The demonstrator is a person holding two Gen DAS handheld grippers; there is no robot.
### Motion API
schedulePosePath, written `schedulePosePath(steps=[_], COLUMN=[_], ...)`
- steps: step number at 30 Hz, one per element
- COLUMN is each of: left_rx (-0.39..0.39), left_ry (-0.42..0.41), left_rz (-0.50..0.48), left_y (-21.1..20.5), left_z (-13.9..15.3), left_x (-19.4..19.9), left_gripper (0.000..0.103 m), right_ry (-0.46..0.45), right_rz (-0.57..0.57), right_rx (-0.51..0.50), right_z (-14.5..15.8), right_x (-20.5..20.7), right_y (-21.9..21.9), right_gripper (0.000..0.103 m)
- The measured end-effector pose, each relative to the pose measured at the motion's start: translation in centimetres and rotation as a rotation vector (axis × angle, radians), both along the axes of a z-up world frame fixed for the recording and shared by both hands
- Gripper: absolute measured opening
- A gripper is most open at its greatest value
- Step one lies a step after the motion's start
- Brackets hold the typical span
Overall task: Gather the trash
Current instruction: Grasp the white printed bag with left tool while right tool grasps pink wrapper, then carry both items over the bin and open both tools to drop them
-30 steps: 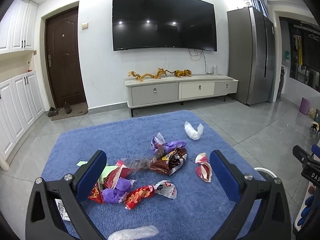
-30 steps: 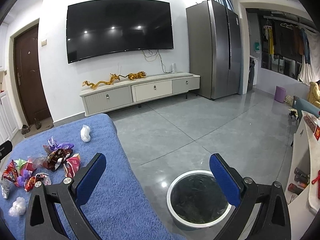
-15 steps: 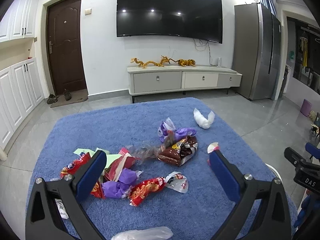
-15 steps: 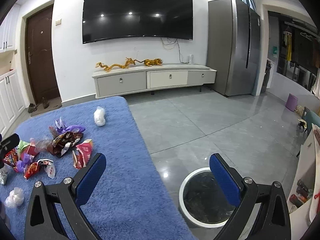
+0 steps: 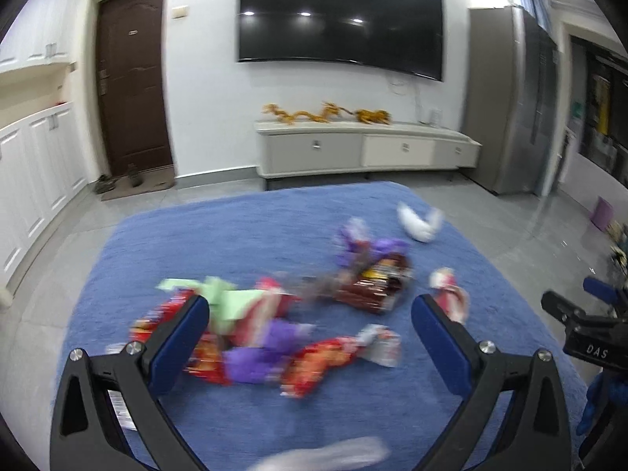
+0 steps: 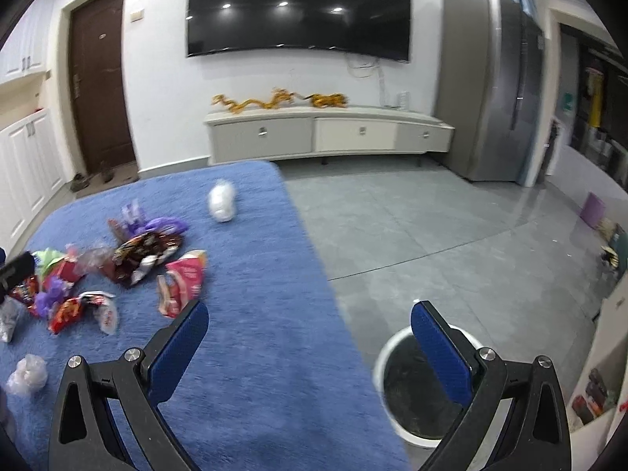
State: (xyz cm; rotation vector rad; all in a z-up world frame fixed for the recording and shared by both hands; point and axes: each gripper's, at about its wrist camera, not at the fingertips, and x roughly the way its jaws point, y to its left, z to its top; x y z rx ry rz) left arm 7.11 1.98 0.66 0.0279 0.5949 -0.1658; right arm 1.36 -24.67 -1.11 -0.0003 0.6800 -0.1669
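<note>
Crumpled snack wrappers lie in a heap on a blue rug [image 5: 274, 235]: a brown packet [image 5: 373, 286], a red wrapper [image 5: 318, 361], purple scraps [image 5: 267, 349] and green paper [image 5: 227, 298]. A white wad [image 5: 418, 221] sits farther back. My left gripper [image 5: 310, 337] hangs open just above the heap, holding nothing. In the right wrist view the same heap [image 6: 117, 267] lies to the left, with a pink-red packet [image 6: 182, 282] nearest. My right gripper [image 6: 310, 345] is open and empty over the rug's right edge, beside a white-rimmed bin [image 6: 420, 388].
A clear plastic wad [image 6: 27, 373] lies at the rug's near left. Grey tiled floor [image 6: 431, 227] stretches right of the rug. A TV cabinet [image 6: 325, 137], fridge [image 6: 494, 102] and brown door [image 6: 100, 78] line the far wall. The other gripper's black body [image 5: 588, 337] shows at right.
Both views have tilted down and swung left. The left gripper has closed in on the wrapper heap; the right gripper now sits over the rug's edge. Both stay open.
</note>
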Motion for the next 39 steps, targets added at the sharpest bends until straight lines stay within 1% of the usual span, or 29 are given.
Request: schedulePosePath(steps=[2,4,6,8,9,11,12,14,15,16,17,18,19,20,21,22,23,25,26,28,31,33,34,36,39], left_rx=[-0.003,0.004,0.015,0.026,0.024,0.001,-0.007,-0.036,-0.045,-0.058,-0.068,-0.078,-0.094,-0.106,-0.114,-0.119,-0.134,-0.129,-0.118,-0.116,-0.124,-0.098,-0.085,-0.086,-0.09], left_ry=[-0.011,-0.013,-0.01,0.003,0.009,0.034,0.044,0.091,0.109,0.14,0.164,0.179,0.202,0.222,0.24,0.257,0.265,0.246,0.237,0.225,0.197,0.172,0.159,0.144,0.117], left_rz=[0.062,0.104,0.146,0.18,0.188,0.198,0.198,0.196,0.195,0.196,0.198,0.197,0.192,0.187,0.184,0.181,0.176,0.172,0.168,0.158,0.127,0.112,0.1,0.066,-0.031], left_y=[2.8,4.8,7.1,9.0,9.6,11.1,11.5,12.5,12.8,13.2,13.5,13.7,14.0,14.0,14.2,14.2,14.4,14.3,14.2,14.3,14.0,13.4,12.8,11.4,7.5], left_z=[0.2,0.2,-0.1,-0.7,-1.0,-1.7,-2.0,-3.1,-3.5,-4.2,-4.8,-5.2,-5.7,-6.2,-6.7,-7.1,-7.3,-6.8,-6.5,-5.7,-3.9,-2.8,-2.1,-0.6,1.9], left_x=[-0.1,-0.2,-0.3,-0.5,-0.6,-0.9,-0.9,-0.6,-0.6,-0.3,0.0,0.2,0.4,0.5,0.6,0.7,0.7,0.1,-0.4,-1.2,-2.4,-3.2,-3.7,-3.8,-3.9], left_gripper=[0.103,0.103,0.103,0.103,0.103,0.103,0.103,0.103,0.103,0.103,0.102,0.098,0.091,0.086,0.072,0.068,0.066,0.055,0.052,0.038,0.035,0.034,0.033,0.032,0.032], right_ry=[0.011,0.02,0.038,0.06,0.073,0.095,0.113,0.149,0.166,0.18,0.199,0.199,0.197,0.199,0.199,0.2,0.197,0.187,0.177,0.161,0.139,0.12,0.111,0.087,0.051], right_rz=[0.042,0.092,0.14,0.178,0.197,0.218,0.222,0.222,0.227,0.23,0.233,0.233,0.235,0.24,0.245,0.247,0.25,0.258,0.263,0.272,0.28,0.28,0.277,0.264,0.225], right_rx=[0.017,0.04,0.079,0.11,0.127,0.149,0.152,0.162,0.18,0.194,0.207,0.208,0.207,0.21,0.213,0.22,0.221,0.23,0.233,0.236,0.254,0.272,0.283,0.294,0.306], right_z=[-0.1,-0.4,-0.8,-1.2,-1.6,-2.5,-3.1,-4.2,-4.7,-5.1,-5.7,-5.9,-5.8,-5.8,-5.7,-5.2,-5.0,-4.6,-4.4,-4.0,-3.2,-2.6,-2.3,-1.6,-0.8], right_x=[0.9,2.2,3.7,5.1,6.0,7.5,8.3,9.4,9.8,10.0,10.4,10.4,10.4,10.3,10.1,9.3,8.8,7.9,7.3,6.0,4.7,3.7,3.2,2.0,0.4], right_y=[0.8,1.7,2.6,3.4,3.9,4.6,4.9,5.1,5.2,5.1,5.1,5.1,5.1,5.0,4.9,4.7,4.5,4.3,4.2,4.1,3.7,2.7,2.0,0.8,-1.9], right_gripper=[0.103,0.103,0.098,0.087,0.084,0.074,0.072,0.061,0.057,0.047,0.042,0.04,0.037,0.036,0.035,0.035,0.034,0.033,0.033,0.032,0.032,0.032,0.032,0.032,0.032])
